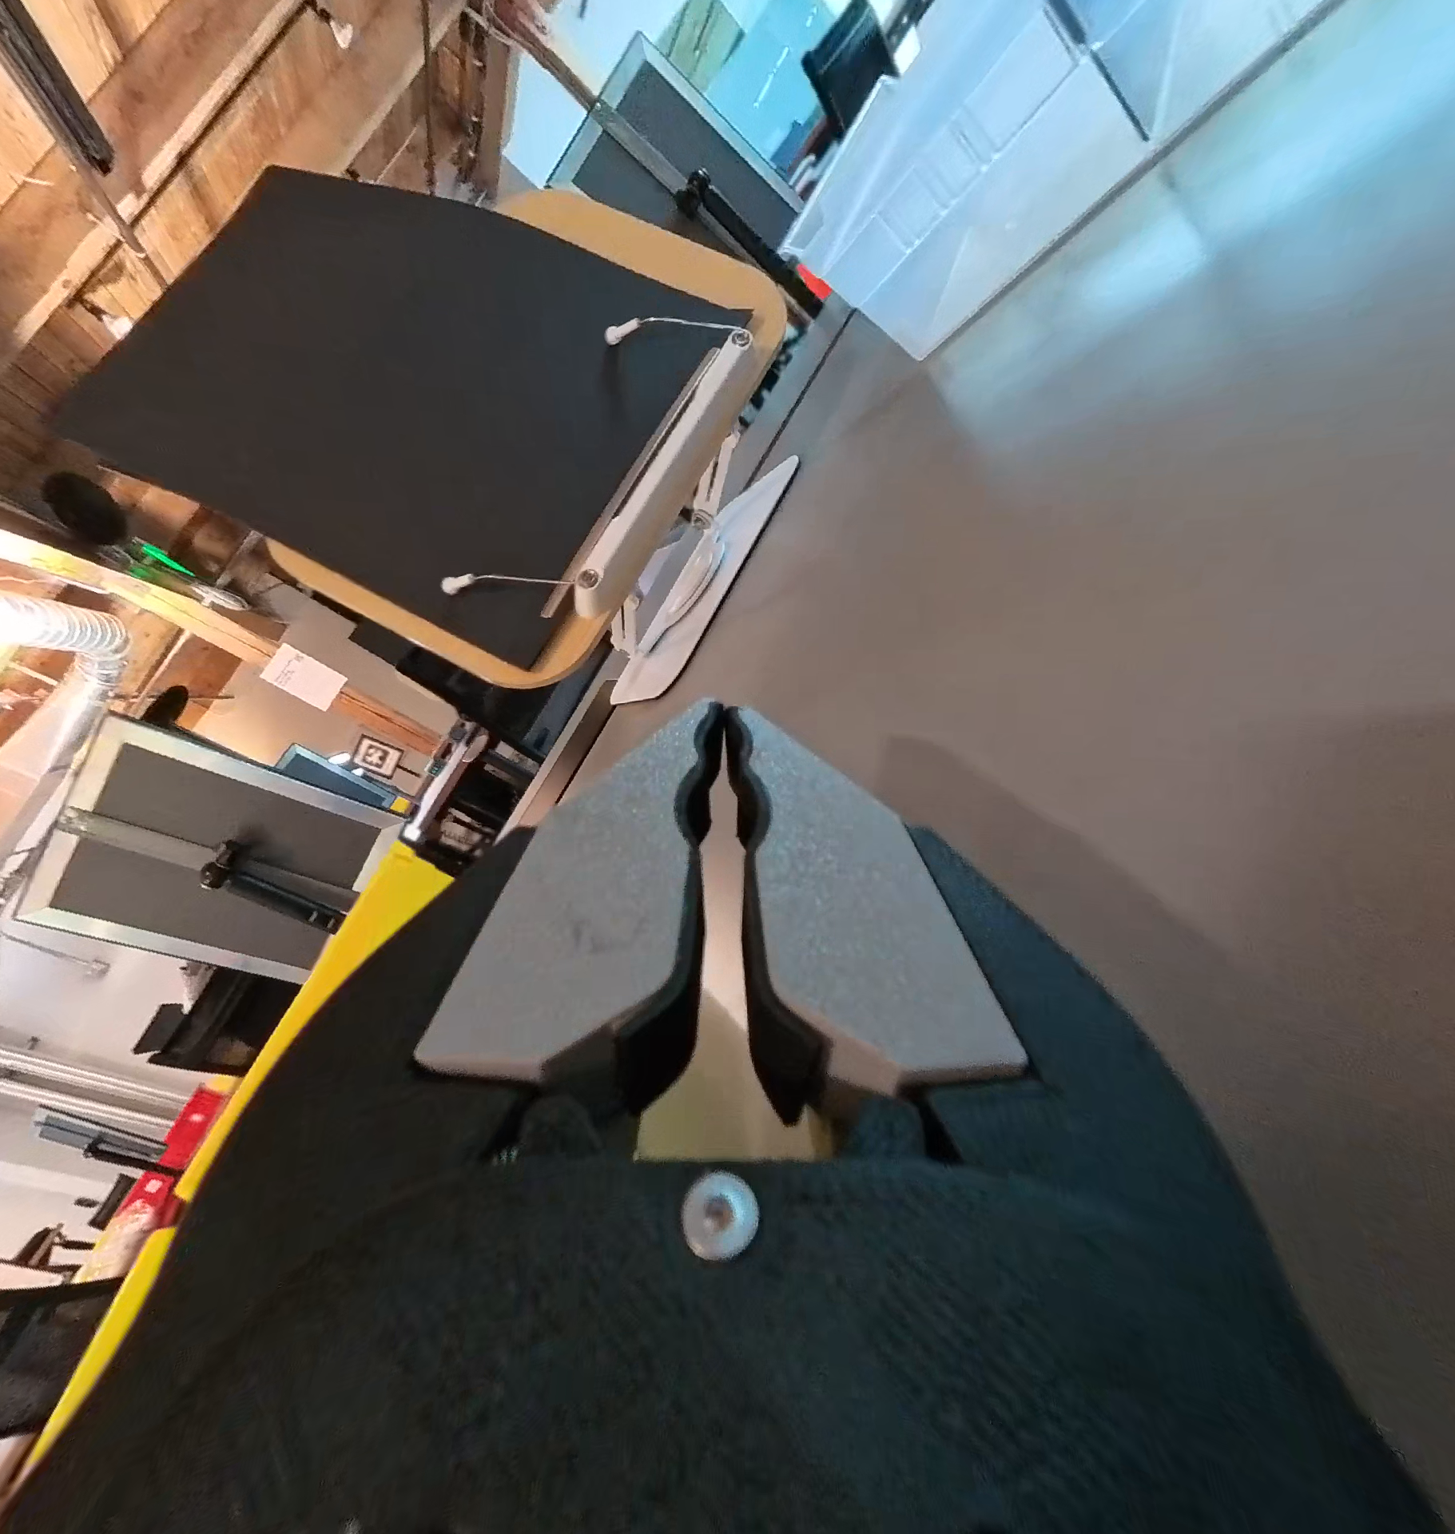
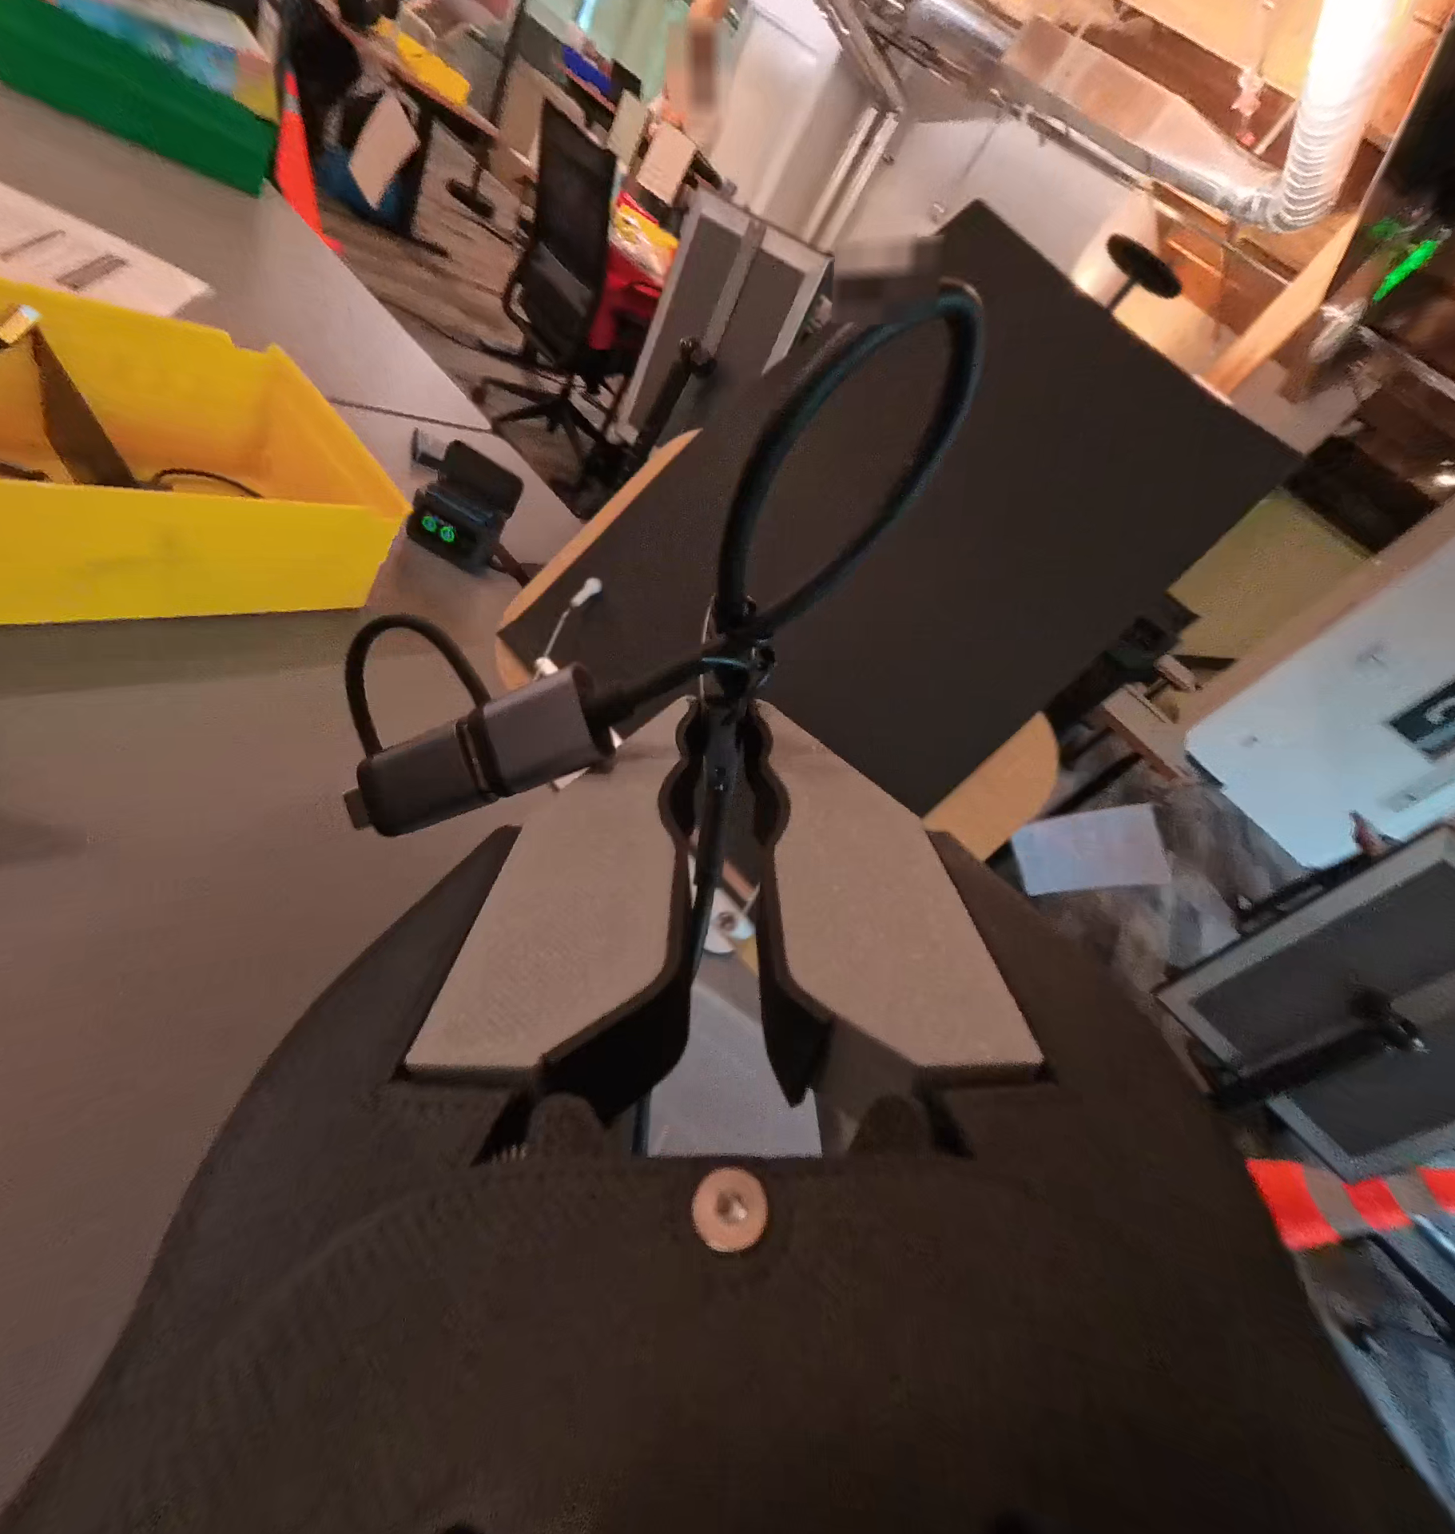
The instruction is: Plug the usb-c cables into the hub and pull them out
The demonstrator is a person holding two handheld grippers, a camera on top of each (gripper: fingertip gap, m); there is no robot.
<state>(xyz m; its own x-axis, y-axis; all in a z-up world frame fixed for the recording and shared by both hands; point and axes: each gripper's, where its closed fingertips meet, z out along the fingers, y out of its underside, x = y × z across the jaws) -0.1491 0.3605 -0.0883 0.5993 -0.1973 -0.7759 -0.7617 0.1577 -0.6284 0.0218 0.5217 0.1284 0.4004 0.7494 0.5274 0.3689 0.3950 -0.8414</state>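
**Right jaws clamped on black cable, left jaws shut and empty**

Beyond both sets of jaws: wide matte grey tabletop (image 1: 1122, 622). Ahead of the left jaws, and behind the loop in the right wrist view: large flat black board with a tan rounded border (image 1: 375, 398), propped tilted on a white folding stand (image 1: 690, 573) with two thin wire arms. Far left of the right jaws: bright yellow open plastic bin (image 2: 167, 531) on the tabletop; just past its corner, a small black box with green lights (image 2: 458, 510).

Left black-and-grey two-finger gripper (image 1: 725, 722): jaws closed tip to tip, nothing between them, tilted over bare tabletop, near the stand's base plate.

Right black-and-grey two-finger gripper (image 2: 728, 714): jaws pinched on a thin black usb-c cable (image 2: 832, 465). Above the tips, cable coiled into a single upright loop, tied at the crossing right at the jaw tips. Left of the tips, dark grey blocky plug housing (image 2: 491, 755) sticking out sideways, held clear of the tabletop, a short black tether looping off its far end. No telling from these views which item is the hub.
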